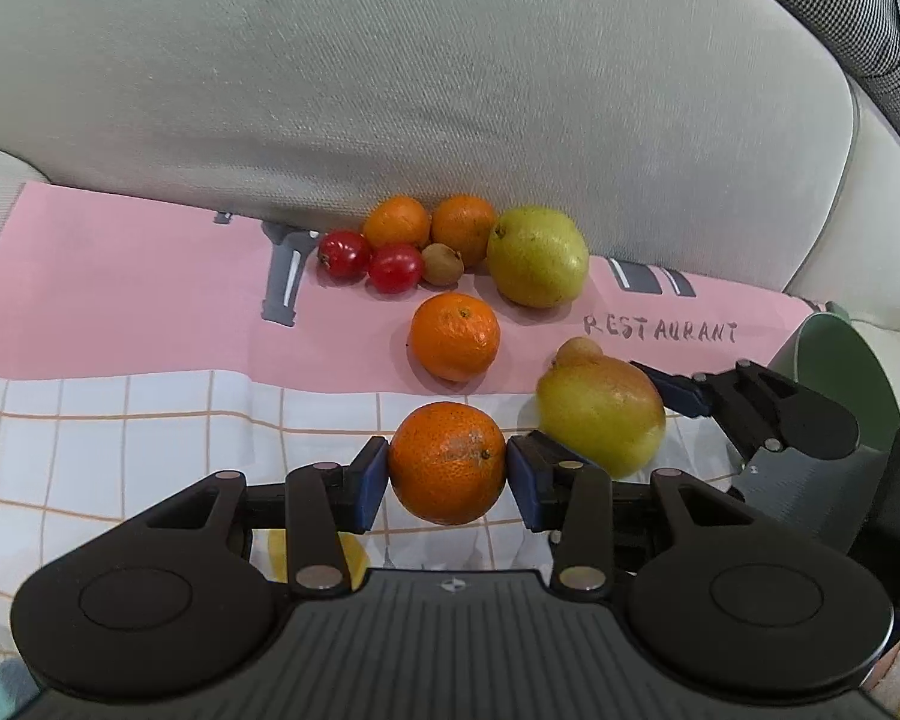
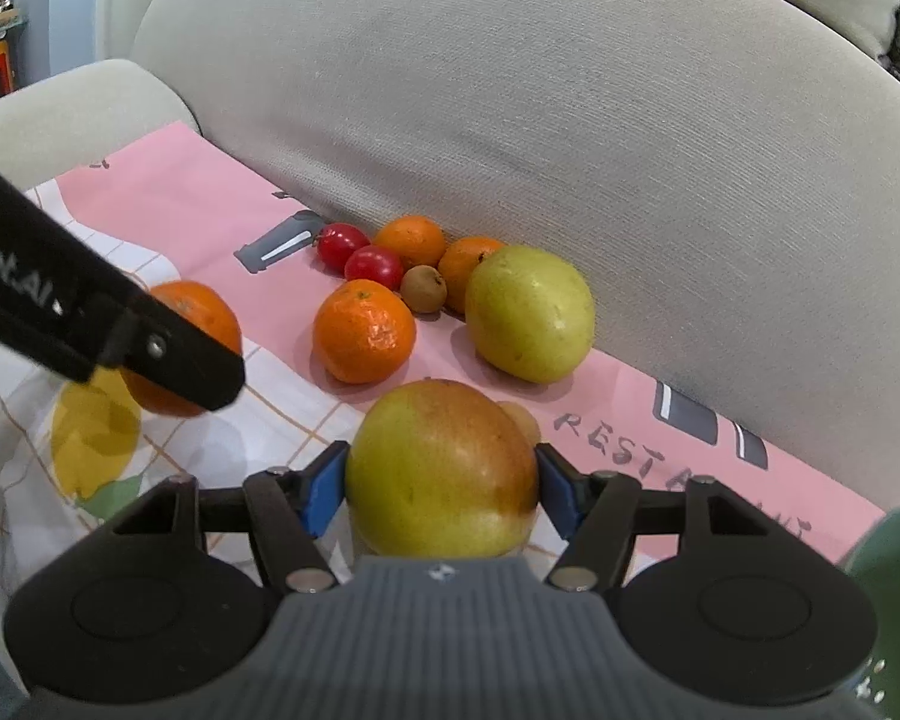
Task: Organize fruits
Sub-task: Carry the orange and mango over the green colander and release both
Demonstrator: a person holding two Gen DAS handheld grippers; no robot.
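On the sofa seat, over a pink and checked cloth (image 1: pixel 120 300), the fruit lies gathered against the grey back cushion (image 1: pixel 390 90); the left gripper (image 1: pixel 447 468) has its blue pads pressed to either side of an orange (image 1: pixel 447 462), pinching it just above the white checked part of the cloth; the right gripper (image 2: pixel 441 483) has its jaws closed onto a blushed yellow-green pear (image 2: pixel 441 474), stalk end pointing away toward the cushion. Seen from the left wrist, that pear sits just to the right of the held orange, nearly touching the left gripper's right pad (image 1: pixel 525 474).

Beyond them a second orange (image 1: pixel 455 336) rests alone on the pink band; behind it a large green pear (image 1: pixel 537 255) lies close to the cushion, with two more oranges (image 1: pixel 429 222) side by side at its left, a small brown fruit (image 1: pixel 443 264) in front of those, and two red fruits (image 1: pixel 369 261) touching each other further left. A pale green bowl (image 1: pixel 834 360) lies tipped on its side at the far right edge; a printed yellow lemon (image 2: pixel 93 438) shows on the cloth beneath the left gripper.
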